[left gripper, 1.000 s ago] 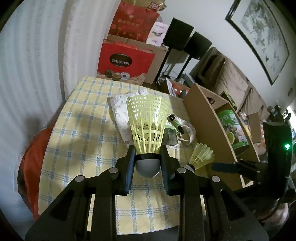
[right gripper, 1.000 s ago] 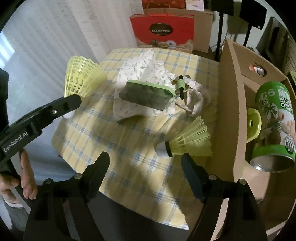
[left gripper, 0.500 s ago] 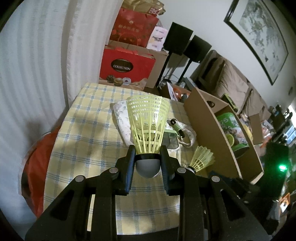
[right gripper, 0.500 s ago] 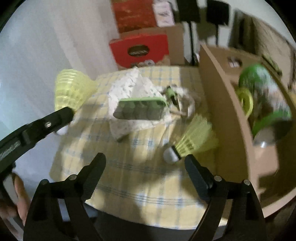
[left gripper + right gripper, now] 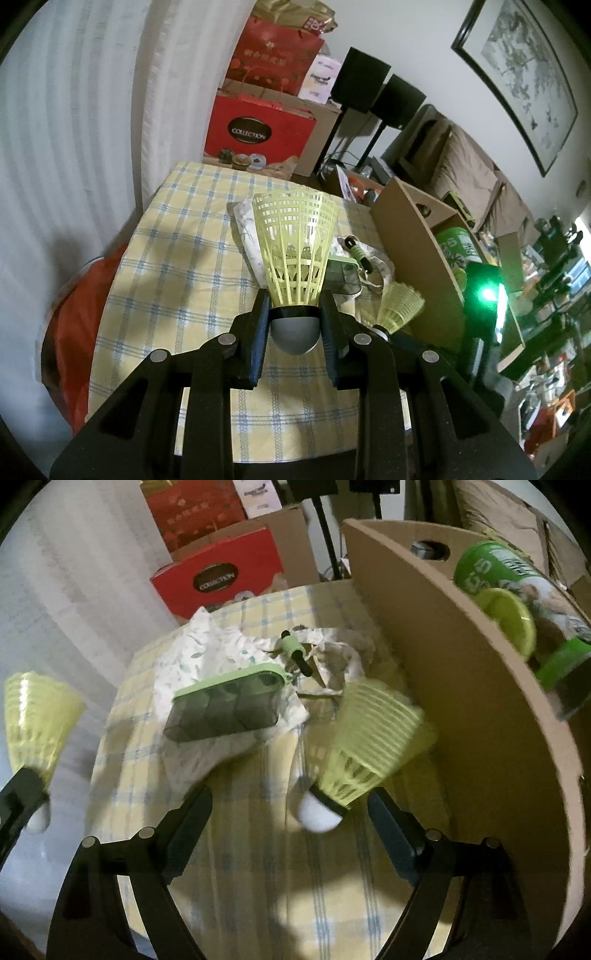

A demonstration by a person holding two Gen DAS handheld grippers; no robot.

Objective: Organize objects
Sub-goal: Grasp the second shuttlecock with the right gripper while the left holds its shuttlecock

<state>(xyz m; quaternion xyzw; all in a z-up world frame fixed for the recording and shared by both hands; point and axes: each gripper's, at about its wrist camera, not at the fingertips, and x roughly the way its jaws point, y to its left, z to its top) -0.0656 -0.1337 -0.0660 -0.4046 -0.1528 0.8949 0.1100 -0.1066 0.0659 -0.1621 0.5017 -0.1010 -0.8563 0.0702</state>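
Note:
My left gripper (image 5: 294, 325) is shut on the grey cork of a yellow plastic shuttlecock (image 5: 295, 254) and holds it above the checked tablecloth (image 5: 177, 266); that shuttlecock also shows at the left of the right wrist view (image 5: 33, 720). My right gripper (image 5: 291, 812) is open, with a second yellow shuttlecock (image 5: 362, 753) lying on the cloth between its fingers, white cork toward me. It also shows in the left wrist view (image 5: 399, 306). A cardboard box (image 5: 461, 686) stands right beside it, holding a green can (image 5: 517, 590).
A green-lidded compartment case (image 5: 225, 705) lies on a white patterned cloth bag (image 5: 199, 653) mid-table, with a green-handled jump rope (image 5: 293, 650) behind it. Red gift boxes (image 5: 258, 129) and black speakers (image 5: 365, 85) stand beyond the table. A white curtain hangs on the left.
My right gripper has moved forward and down to the shuttlecock on the table, which now sits between its open fingers. My left gripper has risen a little with its shuttlecock.

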